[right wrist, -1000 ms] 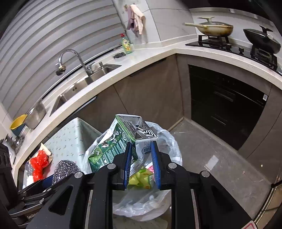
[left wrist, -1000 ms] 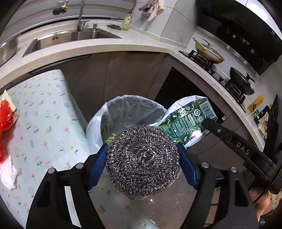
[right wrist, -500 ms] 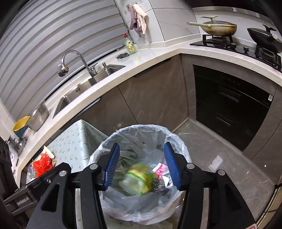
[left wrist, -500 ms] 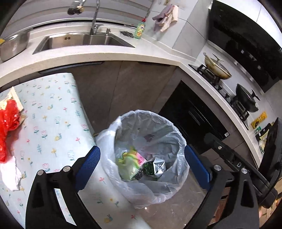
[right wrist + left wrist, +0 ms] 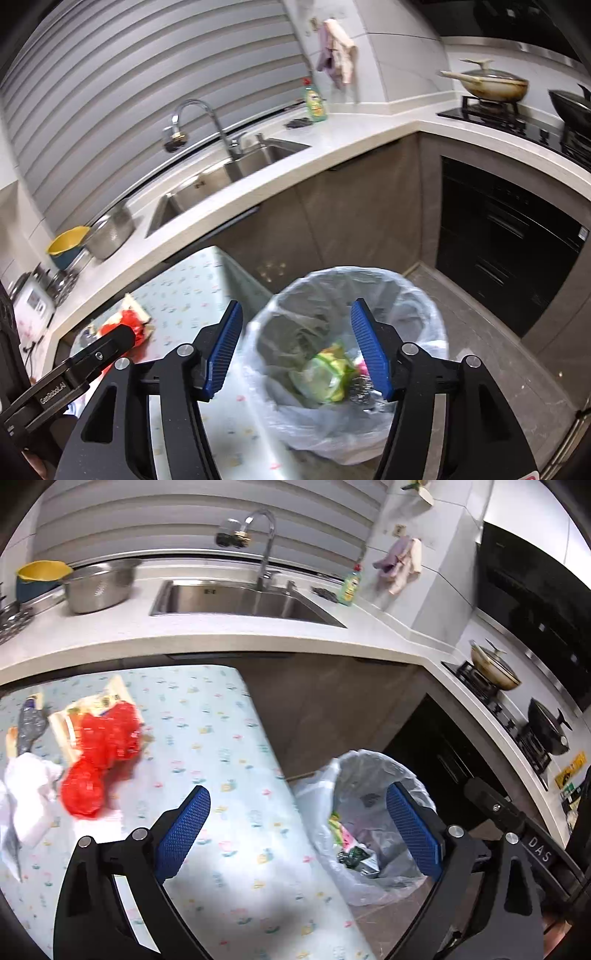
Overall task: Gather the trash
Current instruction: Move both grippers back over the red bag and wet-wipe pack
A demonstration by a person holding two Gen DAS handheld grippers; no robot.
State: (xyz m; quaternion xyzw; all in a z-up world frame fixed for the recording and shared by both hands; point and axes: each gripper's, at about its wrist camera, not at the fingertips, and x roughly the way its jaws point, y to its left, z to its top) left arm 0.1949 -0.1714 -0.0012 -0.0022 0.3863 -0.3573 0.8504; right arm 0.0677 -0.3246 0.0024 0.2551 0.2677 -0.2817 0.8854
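A bin lined with a clear plastic bag [image 5: 373, 775] [image 5: 369, 288] stands on the floor beside a table with a floral cloth [image 5: 221, 738] [image 5: 184, 288]. Inside lie a green carton [image 5: 325, 373], a steel scourer [image 5: 360, 391] and other wrappers. My left gripper [image 5: 299, 830] is open and empty, over the table's edge next to the bin. My right gripper [image 5: 297, 350] is open and empty above the bin. On the table lie a red plastic bag [image 5: 99, 749] [image 5: 127, 325], white crumpled paper [image 5: 29, 794], a flat cardboard piece [image 5: 107, 698] and a grey wrapper [image 5: 31, 723].
A counter with a sink [image 5: 236, 602] and tap runs behind the table. A steel bowl [image 5: 99, 585], a yellow bowl [image 5: 40, 576] and a green soap bottle [image 5: 349, 587] stand on it. A hob with pans [image 5: 495, 668] is at the right, dark oven fronts [image 5: 509, 251] below.
Both grippers let go of the scourer and the green carton, which now lie in the bin. Both jaws opened wide. The left gripper has swung left towards the table.
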